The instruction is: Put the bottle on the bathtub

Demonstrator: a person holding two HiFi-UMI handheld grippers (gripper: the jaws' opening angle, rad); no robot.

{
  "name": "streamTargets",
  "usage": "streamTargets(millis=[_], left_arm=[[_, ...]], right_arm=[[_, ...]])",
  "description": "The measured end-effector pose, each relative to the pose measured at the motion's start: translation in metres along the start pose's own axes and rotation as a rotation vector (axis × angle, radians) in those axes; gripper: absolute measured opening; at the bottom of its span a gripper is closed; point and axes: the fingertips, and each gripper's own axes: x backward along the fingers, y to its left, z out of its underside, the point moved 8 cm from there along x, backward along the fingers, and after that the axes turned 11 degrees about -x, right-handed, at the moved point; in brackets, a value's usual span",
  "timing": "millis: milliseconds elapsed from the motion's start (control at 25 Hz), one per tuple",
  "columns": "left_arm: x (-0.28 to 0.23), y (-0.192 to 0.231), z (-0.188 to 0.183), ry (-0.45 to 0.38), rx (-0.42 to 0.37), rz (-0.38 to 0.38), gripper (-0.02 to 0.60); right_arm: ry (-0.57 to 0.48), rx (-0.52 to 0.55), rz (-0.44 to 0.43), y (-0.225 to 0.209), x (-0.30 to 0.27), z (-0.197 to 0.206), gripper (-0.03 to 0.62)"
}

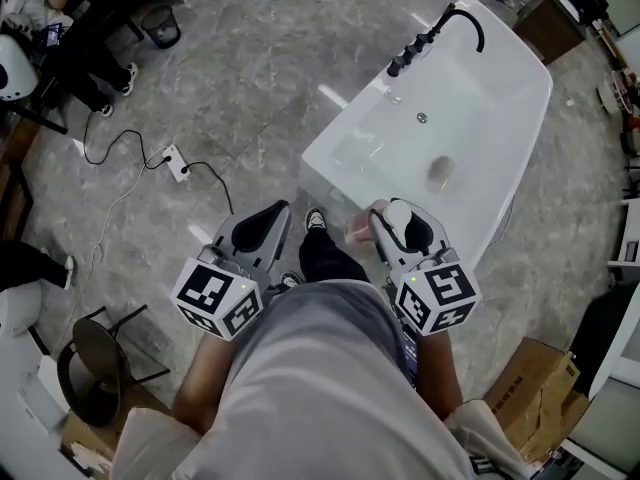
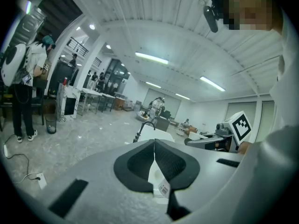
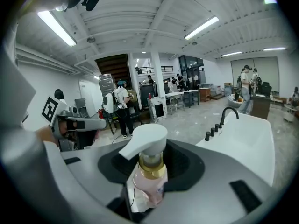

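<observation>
One bathtub, white. One faucet spout, black, on the bathtub's far rim. One drain in the bathtub's basin. One bottle, pink, with a white pump head. Two grippers: left gripper and right gripper. On the floor: one power strip, one waste bin, one chair, one cardboard box.

White power strip lies on grey marble floor, dark bin upper left, cardboard box lower right.
</observation>
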Motion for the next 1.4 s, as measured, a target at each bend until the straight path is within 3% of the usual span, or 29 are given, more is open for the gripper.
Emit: streamTargets(millis=[640, 1160, 1400], left_arm=[[-0.09, 0.055, -0.033, 0.007, 0.007, -0.066, 0.009], [-0.135, 0.066, -0.029, 0.048, 0.024, -0.136, 0.009], [-0.136, 0.071, -0.018, 0.055, 0.06, -0.16, 0.009]], right_arm=[[0.068, 0.02, -0.083, -0.076, -0.097, -0.048, 0.149], [0.131, 0.039, -0.135, -0.124, -0.15, -0.06, 0.15], [0.145, -0.01, -0.121, -0.139, -0.17, -0.061, 0.15]])
